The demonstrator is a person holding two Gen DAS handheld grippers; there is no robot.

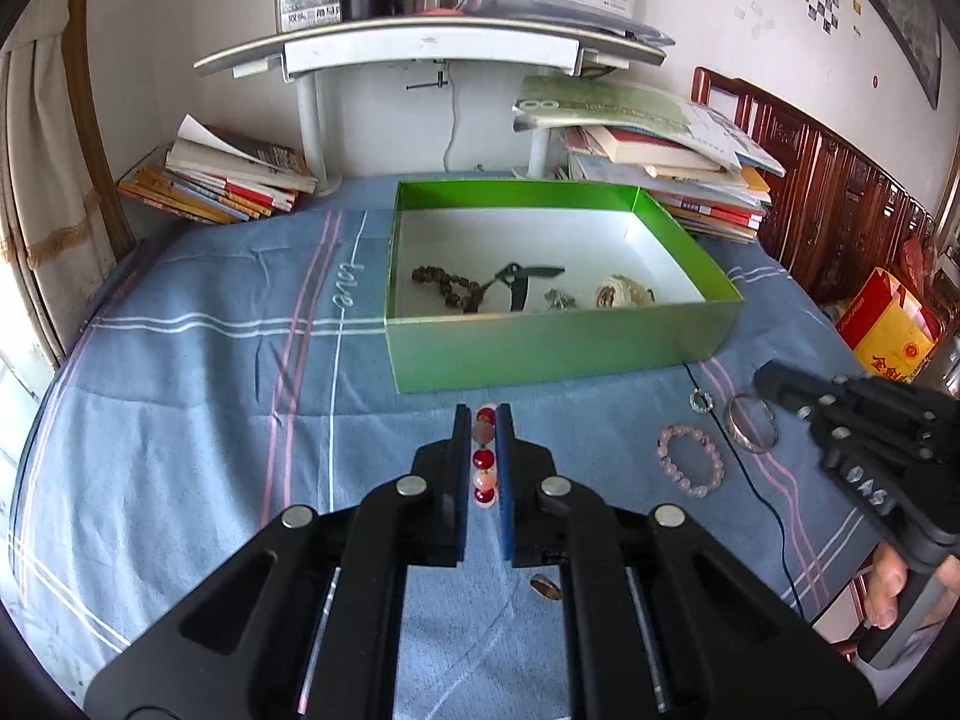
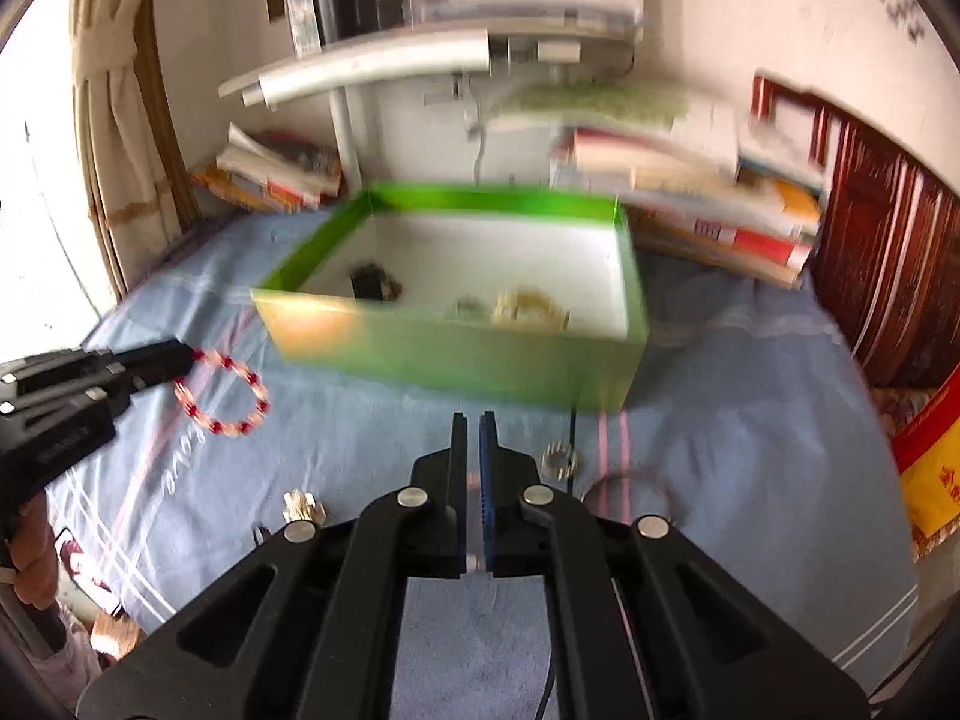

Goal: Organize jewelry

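Two grippers were in view. Left gripper (image 1: 483,420) was clamped narrow on a red and pink bead bracelet (image 1: 485,459), beads lined up between its pads; from the right wrist view the bracelet (image 2: 221,390) hung as a loop off the left gripper's (image 2: 180,360) tip, above the blue cloth (image 1: 198,408). Right gripper (image 2: 474,420) was nearly closed; something thin and pinkish showed low between its pads, too blurred to name.

Green box (image 1: 558,342) sat just ahead of both tools, open, holding a dark bead string (image 1: 447,288), a black piece (image 1: 522,279) and a pale bead bunch (image 1: 624,294). Right of the left gripper lay a pink bead bracelet (image 1: 690,459), a silver bangle (image 1: 750,423) and a small ring pendant (image 1: 700,401) on a black cord.

Writing: "love" (image 1: 350,288) stitched on the cloth left of the box. Red and yellow package (image 1: 888,330) far right carried Chinese characters, unreadable. Book (image 1: 630,108) stacks behind the box had print too small to read.
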